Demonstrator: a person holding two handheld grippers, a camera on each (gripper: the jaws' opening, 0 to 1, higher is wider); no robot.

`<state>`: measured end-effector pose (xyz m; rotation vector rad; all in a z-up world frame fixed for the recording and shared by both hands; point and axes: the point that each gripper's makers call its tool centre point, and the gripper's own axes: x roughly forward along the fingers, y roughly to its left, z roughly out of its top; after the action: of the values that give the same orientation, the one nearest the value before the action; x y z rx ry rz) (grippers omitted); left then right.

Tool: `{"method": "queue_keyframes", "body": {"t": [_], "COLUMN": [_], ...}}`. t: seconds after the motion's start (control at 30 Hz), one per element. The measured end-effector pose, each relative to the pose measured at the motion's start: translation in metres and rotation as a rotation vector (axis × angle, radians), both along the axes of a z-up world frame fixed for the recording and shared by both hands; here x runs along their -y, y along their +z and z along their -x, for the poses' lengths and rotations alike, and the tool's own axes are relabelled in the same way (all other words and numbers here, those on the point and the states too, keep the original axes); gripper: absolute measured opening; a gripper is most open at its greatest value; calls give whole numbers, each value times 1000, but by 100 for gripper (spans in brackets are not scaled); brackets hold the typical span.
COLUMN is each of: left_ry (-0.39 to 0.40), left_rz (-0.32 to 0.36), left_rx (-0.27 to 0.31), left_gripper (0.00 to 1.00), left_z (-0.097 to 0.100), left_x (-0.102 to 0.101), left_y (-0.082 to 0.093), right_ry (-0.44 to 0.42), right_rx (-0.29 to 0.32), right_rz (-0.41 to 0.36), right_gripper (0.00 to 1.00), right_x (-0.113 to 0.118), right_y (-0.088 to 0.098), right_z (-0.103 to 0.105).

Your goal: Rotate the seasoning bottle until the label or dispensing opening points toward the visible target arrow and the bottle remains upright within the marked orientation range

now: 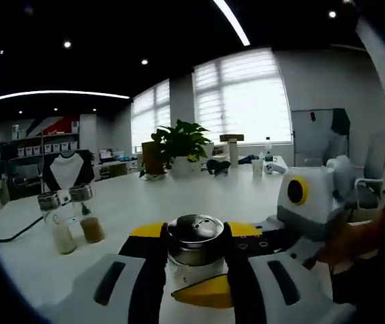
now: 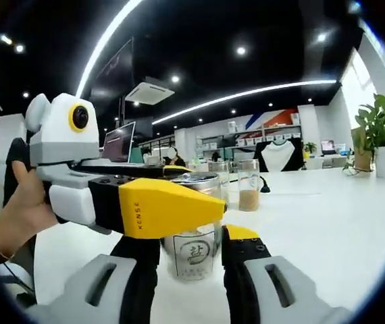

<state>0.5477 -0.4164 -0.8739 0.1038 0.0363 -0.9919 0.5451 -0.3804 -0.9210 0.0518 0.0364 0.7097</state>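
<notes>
Clear glass seasoning bottle with steel shaker cap, upright on white table: clamped crosswise between left gripper and right gripper, both closed around its body, vertical axis central.

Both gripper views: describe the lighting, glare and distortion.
Left gripper view: the blinds-covered windows are blown out white, the ceiling is dark with a curved light strip, and the seasoning bottle cap shows soft highlights. Right gripper view: the fisheye bends the ceiling light strips into arcs, the white table is evenly bright, and the bottle's label is legible but shaded.
</notes>
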Motion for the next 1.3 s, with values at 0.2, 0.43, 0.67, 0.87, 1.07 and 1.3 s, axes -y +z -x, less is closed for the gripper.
{"method": "queue_keyframes", "body": {"t": [0.2, 0.43, 0.67, 0.87, 1.07, 1.3], "left_ry": [-95, -204, -283, -328, -365, -325], "left_rz": [2, 15, -5, -12, -42, 30], "left_rx": [-1, -5, 13, 15, 20, -24], "left_gripper": [34, 34, 34, 34, 34, 34], "left_z": [7, 13, 28, 37, 45, 39], "left_x": [5, 1, 7, 5, 3, 4], "left_y": [5, 14, 16, 16, 13, 18], "right_ry": [19, 81, 119, 147, 170, 101], "right_rx": [-12, -15, -16, -21, -2, 69], "right_rz": [-48, -101, -87, -79, -51, -35], "right_gripper": [36, 38, 38, 40, 38, 35], "right_x": [1, -1, -4, -8, -14, -6], "right_y": [5, 11, 13, 13, 11, 18], "right_z": [2, 8, 13, 18, 25, 22]}}
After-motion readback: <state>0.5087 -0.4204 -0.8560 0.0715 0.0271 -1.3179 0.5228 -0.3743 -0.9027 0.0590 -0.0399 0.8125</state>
